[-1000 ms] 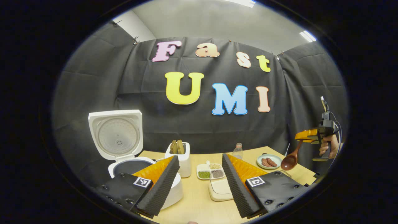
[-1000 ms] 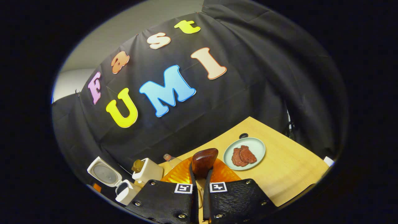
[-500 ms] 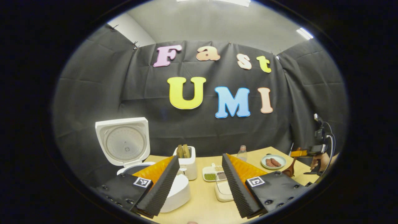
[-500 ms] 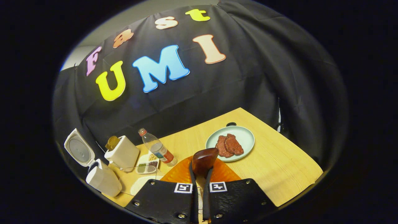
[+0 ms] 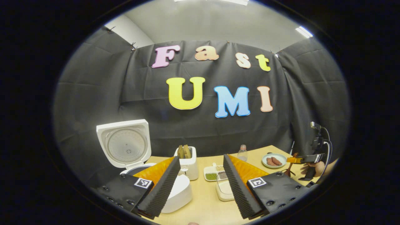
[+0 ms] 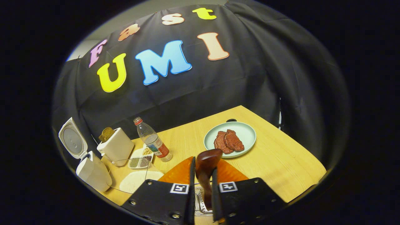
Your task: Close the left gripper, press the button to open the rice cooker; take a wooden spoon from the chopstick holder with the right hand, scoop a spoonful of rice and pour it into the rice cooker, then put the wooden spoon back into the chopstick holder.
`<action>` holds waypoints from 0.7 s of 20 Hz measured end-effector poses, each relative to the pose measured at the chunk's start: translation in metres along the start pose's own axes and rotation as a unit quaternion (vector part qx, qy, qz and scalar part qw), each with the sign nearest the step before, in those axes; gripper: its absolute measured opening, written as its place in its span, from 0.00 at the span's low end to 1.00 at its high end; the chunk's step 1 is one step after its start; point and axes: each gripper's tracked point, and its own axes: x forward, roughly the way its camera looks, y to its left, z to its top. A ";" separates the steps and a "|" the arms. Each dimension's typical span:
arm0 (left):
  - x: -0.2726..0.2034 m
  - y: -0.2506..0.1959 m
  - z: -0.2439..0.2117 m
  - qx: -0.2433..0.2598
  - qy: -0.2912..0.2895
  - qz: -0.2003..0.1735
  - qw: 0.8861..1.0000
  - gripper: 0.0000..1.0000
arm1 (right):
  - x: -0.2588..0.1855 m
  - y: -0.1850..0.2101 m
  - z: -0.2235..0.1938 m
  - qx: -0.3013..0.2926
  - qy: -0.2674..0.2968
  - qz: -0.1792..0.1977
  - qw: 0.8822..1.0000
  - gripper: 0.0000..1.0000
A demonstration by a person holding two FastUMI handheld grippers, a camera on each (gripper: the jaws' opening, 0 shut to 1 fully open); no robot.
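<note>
Lowered since the earlier frame, the right gripper [image 6: 202, 187] at bottom centre of its view clamps the wooden spoon [image 6: 204, 167] between near-closed fingers, above a metal chopstick holder [image 6: 200, 203]. Left gripper [image 5: 200, 184] fingers spread wide, holding nothing; rice cooker [image 5: 125, 147] stands open at lower left.

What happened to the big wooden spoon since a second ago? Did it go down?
Yes. The right gripper came down from high above the table's right end to near the tabletop, carrying the wooden spoon down with it. A metal rack now shows right under the spoon. It looks still pinched, fingers slightly wider. The left gripper stayed open, the rice cooker stayed open, and the plate of meat didn't move.
</note>
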 end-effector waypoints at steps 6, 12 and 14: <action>0.016 -0.028 -0.003 -0.036 0.000 -0.027 0.999 0.97 | -0.066 -0.009 0.064 -0.059 -0.088 -0.053 0.993 0.98; 0.026 -0.012 0.016 -0.047 -0.016 -0.005 0.999 0.96 | -0.119 0.072 0.134 -0.065 -0.142 0.028 0.987 0.98; 0.028 0.000 0.023 -0.052 -0.019 0.003 0.998 0.97 | -0.128 0.095 0.144 -0.052 -0.142 0.048 0.987 0.98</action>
